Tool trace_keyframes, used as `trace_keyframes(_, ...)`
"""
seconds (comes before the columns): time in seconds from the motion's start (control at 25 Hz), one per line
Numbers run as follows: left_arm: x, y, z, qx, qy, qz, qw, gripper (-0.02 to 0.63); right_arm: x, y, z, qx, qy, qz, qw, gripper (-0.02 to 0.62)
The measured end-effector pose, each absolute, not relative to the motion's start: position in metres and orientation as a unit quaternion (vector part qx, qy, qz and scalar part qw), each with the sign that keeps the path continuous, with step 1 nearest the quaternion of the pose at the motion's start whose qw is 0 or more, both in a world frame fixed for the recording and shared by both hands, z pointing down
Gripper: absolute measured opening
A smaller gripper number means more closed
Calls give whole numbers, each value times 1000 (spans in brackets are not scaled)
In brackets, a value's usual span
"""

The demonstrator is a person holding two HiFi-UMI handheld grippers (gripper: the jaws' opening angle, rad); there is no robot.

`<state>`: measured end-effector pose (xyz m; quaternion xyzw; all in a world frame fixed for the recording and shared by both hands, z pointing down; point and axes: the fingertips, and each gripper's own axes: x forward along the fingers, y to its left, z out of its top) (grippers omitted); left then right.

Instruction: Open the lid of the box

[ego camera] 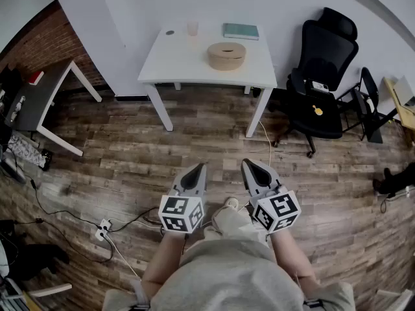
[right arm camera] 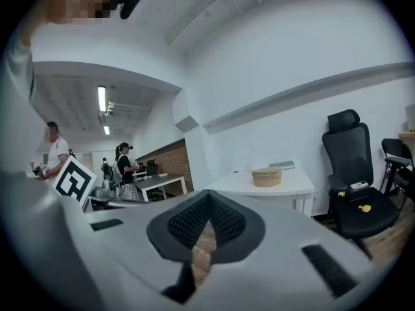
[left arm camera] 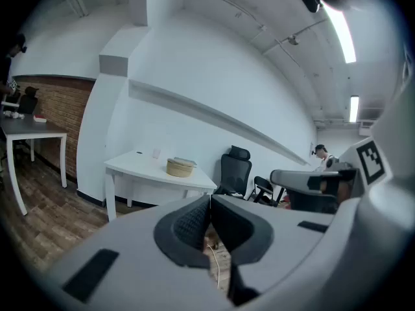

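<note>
A round tan box point(ego camera: 226, 56) with its lid on sits on a white table point(ego camera: 188, 63) against the far wall. It also shows small in the left gripper view as the box point(left arm camera: 179, 167) and in the right gripper view as the box point(right arm camera: 266, 177). My left gripper point(ego camera: 198, 168) and right gripper point(ego camera: 249, 164) are held side by side over the wooden floor, well short of the table. Both are shut with nothing between the jaws.
On the table also stand a clear cup point(ego camera: 192, 28), a teal book point(ego camera: 240, 31) and a small dark disc point(ego camera: 170, 32). A black office chair point(ego camera: 321, 76) stands right of the table, a grey desk point(ego camera: 39, 99) at the left. Cables and a power strip point(ego camera: 102, 229) lie on the floor.
</note>
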<state>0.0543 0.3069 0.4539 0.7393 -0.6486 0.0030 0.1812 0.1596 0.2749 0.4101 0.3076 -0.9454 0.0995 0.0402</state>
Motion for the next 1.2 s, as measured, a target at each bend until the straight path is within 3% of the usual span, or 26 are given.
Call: trace_keyframes(1.2, 48, 334, 450, 749, -636, 7, 186, 6, 160, 300, 426, 320, -939, 114, 52, 2)
